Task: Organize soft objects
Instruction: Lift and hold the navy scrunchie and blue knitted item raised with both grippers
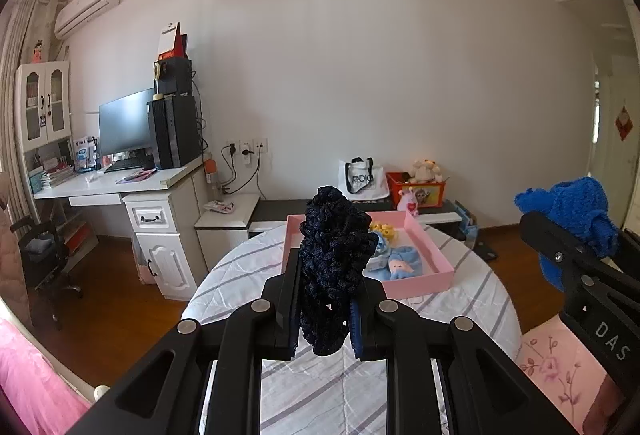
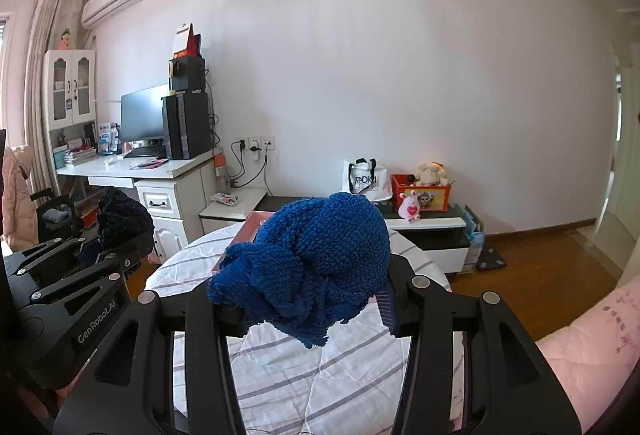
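My left gripper (image 1: 328, 299) is shut on a dark navy knitted piece (image 1: 334, 259) and holds it upright above the round table, in front of the pink box (image 1: 434, 275). The box holds a yellow soft item (image 1: 383, 229) and a light blue doll (image 1: 400, 263). My right gripper (image 2: 316, 299) is shut on a bright blue knitted piece (image 2: 316, 271), held above the table; this piece hides most of the box (image 2: 250, 229) in the right wrist view. Each gripper shows in the other's view: the right one (image 1: 576, 235) and the left one (image 2: 120, 235).
The round table (image 1: 320, 387) has a white striped cloth. Behind it stands a low dark cabinet (image 1: 280, 209) with a white bag (image 1: 362, 179) and a red toy box (image 1: 416, 189). A white desk (image 1: 120, 183) with a monitor stands at left.
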The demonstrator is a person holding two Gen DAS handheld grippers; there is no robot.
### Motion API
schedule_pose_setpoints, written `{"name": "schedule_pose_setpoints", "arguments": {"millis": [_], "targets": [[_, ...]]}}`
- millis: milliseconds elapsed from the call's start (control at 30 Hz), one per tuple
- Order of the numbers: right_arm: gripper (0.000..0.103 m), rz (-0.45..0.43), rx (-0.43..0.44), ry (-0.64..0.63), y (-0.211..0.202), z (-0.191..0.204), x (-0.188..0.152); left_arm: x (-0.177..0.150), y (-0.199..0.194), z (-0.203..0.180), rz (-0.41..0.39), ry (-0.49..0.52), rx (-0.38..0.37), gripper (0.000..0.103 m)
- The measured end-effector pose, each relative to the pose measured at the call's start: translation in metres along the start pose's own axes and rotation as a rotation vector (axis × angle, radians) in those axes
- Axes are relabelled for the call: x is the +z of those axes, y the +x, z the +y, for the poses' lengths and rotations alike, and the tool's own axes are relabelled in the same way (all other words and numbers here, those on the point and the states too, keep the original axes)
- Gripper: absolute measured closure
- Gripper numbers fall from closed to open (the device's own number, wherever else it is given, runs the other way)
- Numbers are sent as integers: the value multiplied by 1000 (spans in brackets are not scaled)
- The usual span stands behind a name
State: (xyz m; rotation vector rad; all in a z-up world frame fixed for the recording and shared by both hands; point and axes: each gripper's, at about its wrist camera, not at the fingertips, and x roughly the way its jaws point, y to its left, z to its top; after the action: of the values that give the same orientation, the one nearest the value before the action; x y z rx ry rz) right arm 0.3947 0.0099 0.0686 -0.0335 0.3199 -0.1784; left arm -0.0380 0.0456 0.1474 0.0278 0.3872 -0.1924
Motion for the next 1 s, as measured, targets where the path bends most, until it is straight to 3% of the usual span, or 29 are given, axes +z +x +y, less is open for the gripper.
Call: {"name": "schedule_pose_setpoints", "arguments": {"millis": [1000], "targets": [[59, 50, -7, 19, 23, -8, -7, 6, 30, -15, 36, 8, 6, 87]]}}
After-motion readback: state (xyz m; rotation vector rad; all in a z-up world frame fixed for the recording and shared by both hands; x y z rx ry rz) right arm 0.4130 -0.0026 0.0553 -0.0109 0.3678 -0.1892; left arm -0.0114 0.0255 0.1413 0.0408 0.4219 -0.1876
